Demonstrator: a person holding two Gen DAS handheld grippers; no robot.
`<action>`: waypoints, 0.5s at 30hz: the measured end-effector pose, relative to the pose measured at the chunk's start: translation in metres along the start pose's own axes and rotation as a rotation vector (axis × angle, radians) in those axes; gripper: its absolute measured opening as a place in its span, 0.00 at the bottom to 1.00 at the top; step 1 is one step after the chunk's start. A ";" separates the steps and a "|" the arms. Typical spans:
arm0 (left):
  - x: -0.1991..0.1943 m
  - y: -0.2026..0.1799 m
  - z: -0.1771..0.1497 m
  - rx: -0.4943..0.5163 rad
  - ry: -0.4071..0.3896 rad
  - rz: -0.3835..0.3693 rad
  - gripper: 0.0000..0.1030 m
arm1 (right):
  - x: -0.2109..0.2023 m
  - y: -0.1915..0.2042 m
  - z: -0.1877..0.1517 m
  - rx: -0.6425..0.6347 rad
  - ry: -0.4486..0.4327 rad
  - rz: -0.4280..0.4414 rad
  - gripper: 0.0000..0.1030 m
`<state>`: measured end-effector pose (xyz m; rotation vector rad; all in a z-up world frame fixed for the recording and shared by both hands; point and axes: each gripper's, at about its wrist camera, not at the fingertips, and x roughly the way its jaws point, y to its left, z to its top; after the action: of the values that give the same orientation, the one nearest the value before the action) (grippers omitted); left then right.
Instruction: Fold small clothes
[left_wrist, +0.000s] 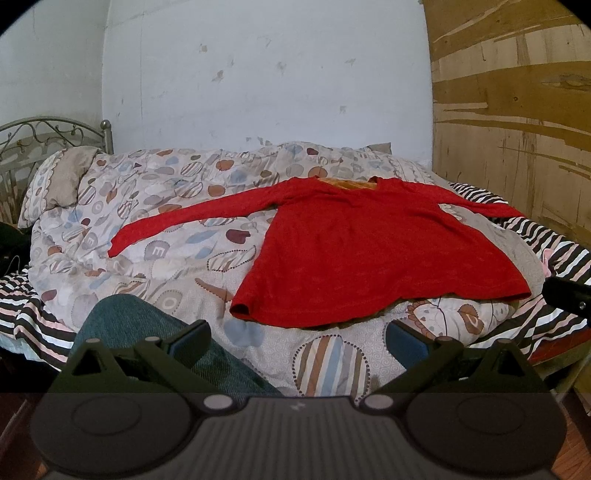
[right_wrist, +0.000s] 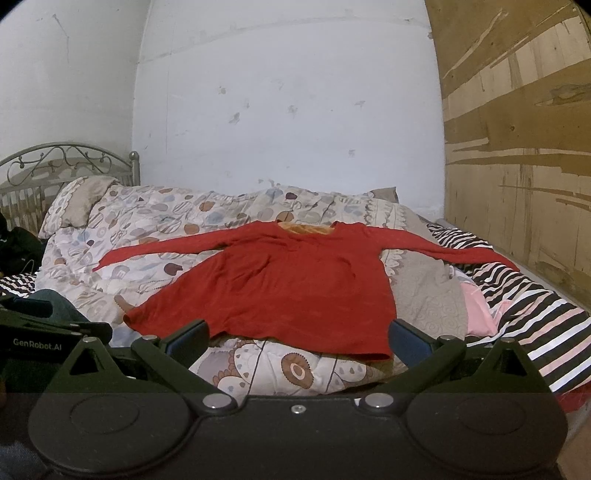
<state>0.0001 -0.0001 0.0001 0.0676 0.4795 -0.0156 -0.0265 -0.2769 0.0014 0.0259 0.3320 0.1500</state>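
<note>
A red long-sleeved top lies flat on the patterned quilt, both sleeves spread out sideways, its neck at the far side and its orange lining showing. My left gripper is open, hovering near the front edge of the bed, just short of the hem's left part. My right gripper is open too, with the hem's right part seen between its blue-padded fingers. Neither touches the cloth. The left gripper's body shows at the left edge of the right wrist view.
The patterned quilt covers the bed over a striped sheet. A pillow and a metal headboard are at far left. A wooden panel bounds the right side. A person's knee in teal fabric is near the left fingers.
</note>
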 end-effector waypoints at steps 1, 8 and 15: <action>0.000 0.000 0.000 0.000 0.000 0.000 1.00 | 0.000 0.000 0.000 0.000 -0.001 -0.001 1.00; -0.001 0.001 -0.010 -0.002 0.002 0.000 1.00 | -0.001 0.000 -0.001 0.008 -0.001 -0.009 1.00; -0.001 0.001 -0.010 -0.002 0.004 0.000 1.00 | 0.000 -0.001 0.000 0.003 0.001 -0.005 1.00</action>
<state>-0.0055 0.0017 -0.0084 0.0656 0.4833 -0.0148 -0.0262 -0.2781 0.0017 0.0275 0.3335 0.1443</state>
